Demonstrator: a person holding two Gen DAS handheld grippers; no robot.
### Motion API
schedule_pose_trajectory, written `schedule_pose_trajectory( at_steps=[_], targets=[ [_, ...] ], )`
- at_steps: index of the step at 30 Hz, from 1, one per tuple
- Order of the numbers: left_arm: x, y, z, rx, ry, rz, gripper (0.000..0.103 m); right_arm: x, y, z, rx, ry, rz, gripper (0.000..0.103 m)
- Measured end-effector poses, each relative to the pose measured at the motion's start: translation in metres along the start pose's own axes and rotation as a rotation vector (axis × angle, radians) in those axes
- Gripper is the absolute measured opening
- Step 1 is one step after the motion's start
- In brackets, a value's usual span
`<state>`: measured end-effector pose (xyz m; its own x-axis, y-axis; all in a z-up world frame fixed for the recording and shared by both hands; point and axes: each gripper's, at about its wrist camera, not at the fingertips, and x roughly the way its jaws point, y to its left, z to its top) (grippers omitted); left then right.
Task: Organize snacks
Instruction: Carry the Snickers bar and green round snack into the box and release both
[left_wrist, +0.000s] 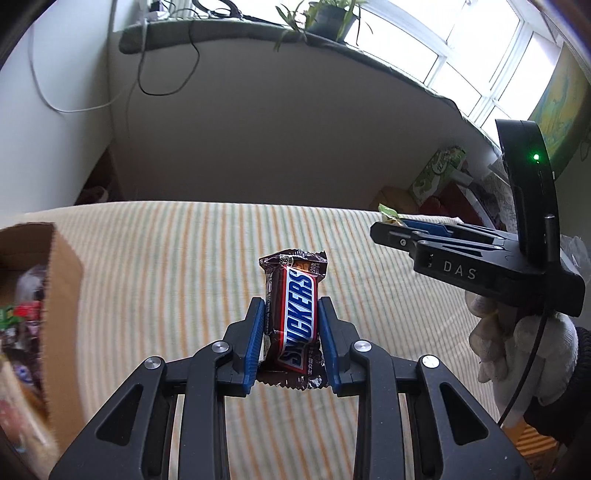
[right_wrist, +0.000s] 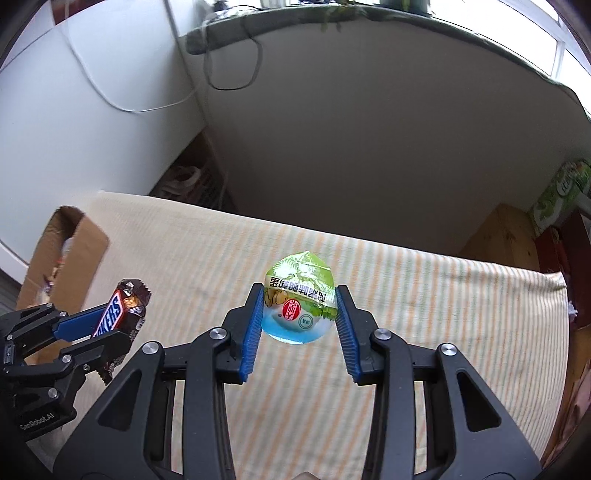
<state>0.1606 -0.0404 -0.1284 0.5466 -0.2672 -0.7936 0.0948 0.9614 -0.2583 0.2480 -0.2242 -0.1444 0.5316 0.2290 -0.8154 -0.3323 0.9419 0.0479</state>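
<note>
Both hands are carrying a snack each, clear above the striped tablecloth (left_wrist: 184, 258). The left gripper (left_wrist: 291, 314) is clamping a Snickers bar (left_wrist: 295, 317) by its long sides between the blue pads, with the wrapper's crimped end sticking up past the fingertips. The right gripper (right_wrist: 300, 306) is pinching a small jelly cup (right_wrist: 300, 295) with a green foil lid, pads pressing on both flanks; only the tips are biting, so the hold is looking shallow.

Step in hand, as judged: transport after pick-up, both items lifted and neither placed yet. The open cardboard box (left_wrist: 55, 266) at the left edge of the table, with assorted wrapped snacks already lying inside, seems the likely destination.

Next move is calling for swinging both grippers leftward over the box mouth, then releasing one at a time. The left gripper is sitting between the right one and the box, so crowding is a risk. The upright box wall is needing clearance

A gloved hand (left_wrist: 524, 350) is gripping the right tool. Green carton (right_wrist: 569, 188) is standing far right, out of the path
</note>
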Motion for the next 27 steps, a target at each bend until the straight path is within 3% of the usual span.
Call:
schedule_pose_trajectory(
  at_steps=[16, 27],
  targets=[
    [-0.071, 0.071, -0.02, -0.131, -0.069, 0.093, 0.027, -0.004, 0.147, 0.031, -0.185, -0.009, 0.151, 0.039],
    [-0.11, 0.124, -0.043, -0.227, -0.107, 0.146, 0.027, 0.001, 0.221, 0.04, -0.28, 0.006, 0.211, 0.039]
  ],
)
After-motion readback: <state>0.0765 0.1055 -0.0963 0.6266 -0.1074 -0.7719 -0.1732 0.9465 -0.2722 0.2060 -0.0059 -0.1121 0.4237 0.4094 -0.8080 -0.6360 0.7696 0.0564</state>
